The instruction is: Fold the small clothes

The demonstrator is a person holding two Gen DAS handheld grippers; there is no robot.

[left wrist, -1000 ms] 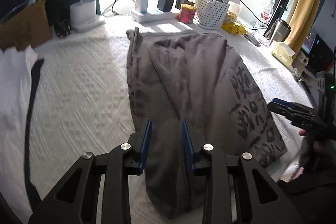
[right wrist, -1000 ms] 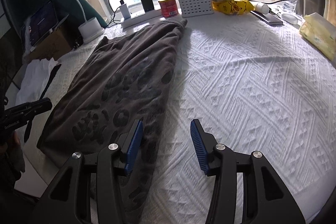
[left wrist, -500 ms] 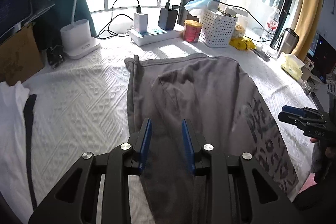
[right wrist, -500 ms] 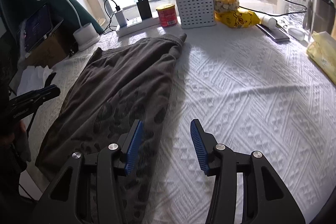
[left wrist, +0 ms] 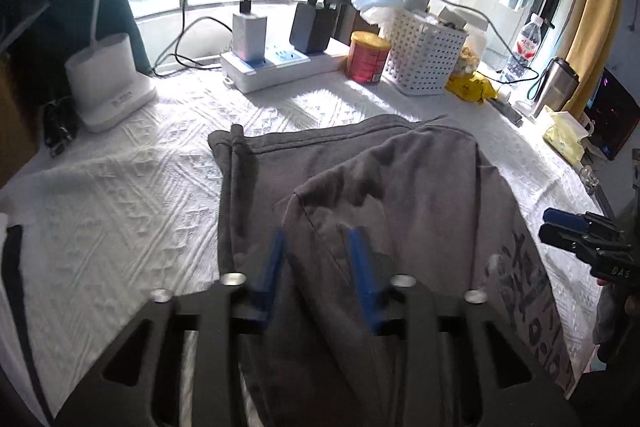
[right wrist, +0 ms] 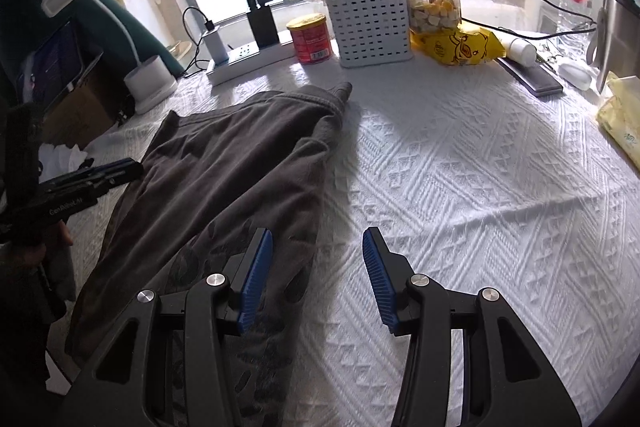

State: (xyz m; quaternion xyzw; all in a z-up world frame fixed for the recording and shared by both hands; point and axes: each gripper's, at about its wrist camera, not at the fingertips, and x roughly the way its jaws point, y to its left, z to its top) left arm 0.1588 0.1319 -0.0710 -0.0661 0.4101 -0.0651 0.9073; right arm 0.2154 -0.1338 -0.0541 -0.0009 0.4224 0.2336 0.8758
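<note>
The dark grey printed garment [left wrist: 404,187] lies on the white textured tablecloth [right wrist: 480,187], its far hem towards the white power strip [left wrist: 276,67] and its near end hanging off the table edge closest to the person. It looks like soft, medium-weight jersey: limp, no stiffness, so any lifted part will sag and drag the layers under it. On the raised weave of the cloth it should grip rather than slide.

The left gripper [left wrist: 318,267] sits over the middle of the garment, nearer the person than the power strip, with a raised ridge of fabric between its blue pads [left wrist: 362,267]. The view is motion-blurred, so I cannot tell whether the jaws are pinching that ridge or only bracketing it.

The right gripper [right wrist: 316,267] hovers over the garment's printed edge on the side away from the desk lamp [right wrist: 148,79], jaws spread wide and holding nothing.

A good hold is probably on a hem or seam, where doubled fabric gives the pads something thick; a pinch in the single layer is likelier to slip out.
</note>
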